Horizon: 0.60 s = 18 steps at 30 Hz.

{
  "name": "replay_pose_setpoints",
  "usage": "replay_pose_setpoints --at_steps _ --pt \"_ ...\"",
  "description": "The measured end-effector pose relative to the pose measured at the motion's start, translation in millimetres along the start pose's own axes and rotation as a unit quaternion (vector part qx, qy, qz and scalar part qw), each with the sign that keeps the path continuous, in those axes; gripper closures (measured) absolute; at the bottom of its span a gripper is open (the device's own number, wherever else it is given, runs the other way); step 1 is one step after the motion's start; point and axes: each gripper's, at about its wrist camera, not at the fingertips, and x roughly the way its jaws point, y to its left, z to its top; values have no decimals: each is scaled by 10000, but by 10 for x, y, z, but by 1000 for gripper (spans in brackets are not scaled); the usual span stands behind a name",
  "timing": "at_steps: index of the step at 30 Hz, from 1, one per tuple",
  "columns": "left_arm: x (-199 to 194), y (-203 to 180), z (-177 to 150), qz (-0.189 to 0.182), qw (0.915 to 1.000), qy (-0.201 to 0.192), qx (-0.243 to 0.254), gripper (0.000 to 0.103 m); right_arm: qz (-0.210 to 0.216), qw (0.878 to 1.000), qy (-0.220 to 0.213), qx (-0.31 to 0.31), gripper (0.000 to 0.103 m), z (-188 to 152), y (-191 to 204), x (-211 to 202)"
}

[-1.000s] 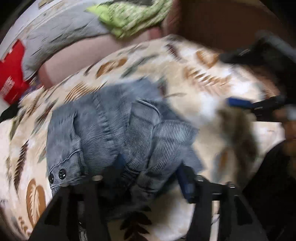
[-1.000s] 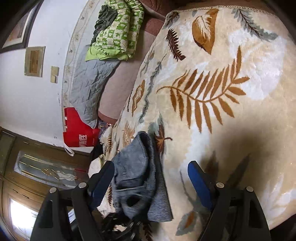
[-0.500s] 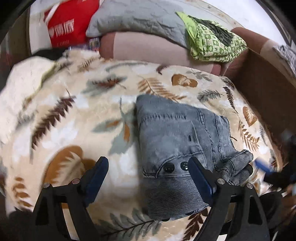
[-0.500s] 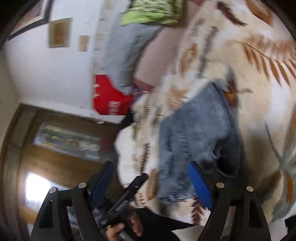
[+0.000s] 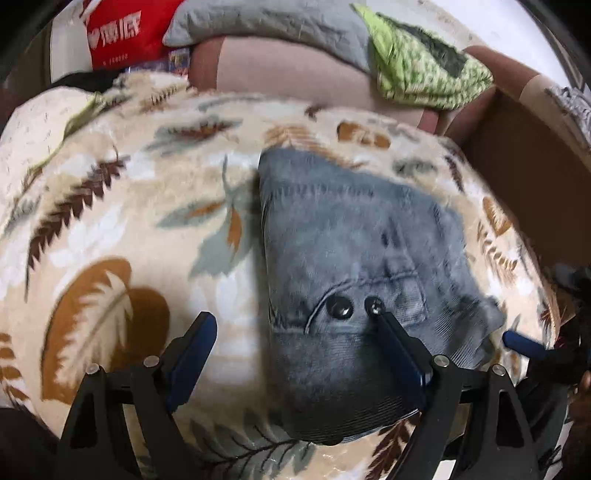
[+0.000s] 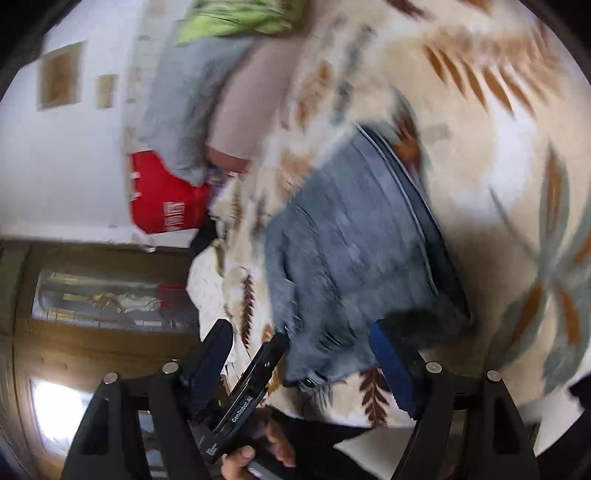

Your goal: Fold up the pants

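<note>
The grey-blue corduroy pants lie folded into a compact bundle on the leaf-patterned blanket, waistband with two dark buttons toward me. My left gripper is open and empty just above the bundle's near edge, right finger over a button. In the right wrist view the pants lie ahead of my open, empty right gripper. The left gripper's body shows there, held by a hand. The right gripper's blue fingertip shows at the right edge of the left wrist view.
A pink-brown sofa back lies behind the blanket with a grey quilt, a green patterned cloth and a red bag. A brown box wall stands at right. A wooden door is at left.
Both grippers let go of the pants and drew back. The loose, bunched pants now lie as a folded bundle. The left camera swung round to face the waistband; the right one tilted left.
</note>
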Motion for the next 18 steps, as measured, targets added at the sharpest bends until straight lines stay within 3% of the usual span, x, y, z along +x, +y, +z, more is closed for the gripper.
replay_pose_setpoints --at_steps 4,7,9,10,11,14,18 --pt "35 35 -40 -69 10000 -42 -53 15 -84 9989 -135 432 23 -11 -184 126" --pt "53 39 -50 -81 9999 -59 -40 15 -178 9978 -464 448 24 84 -196 102" --pt "70 52 -64 -99 9999 -64 -62 14 -416 9974 -452 382 28 175 -210 153" --pt "77 60 -71 -104 9999 -70 -80 13 -521 9970 -381 437 44 198 -254 214" --pt "84 71 -77 -103 9999 -73 -87 13 -650 9962 -304 485 67 206 -330 268" --pt "71 96 -73 -124 9998 -45 -117 13 -801 9956 -471 115 96 134 -273 189" --pt "-120 86 -1 -72 9994 -263 -215 13 -1093 9877 -813 -772 96 -40 105 20"
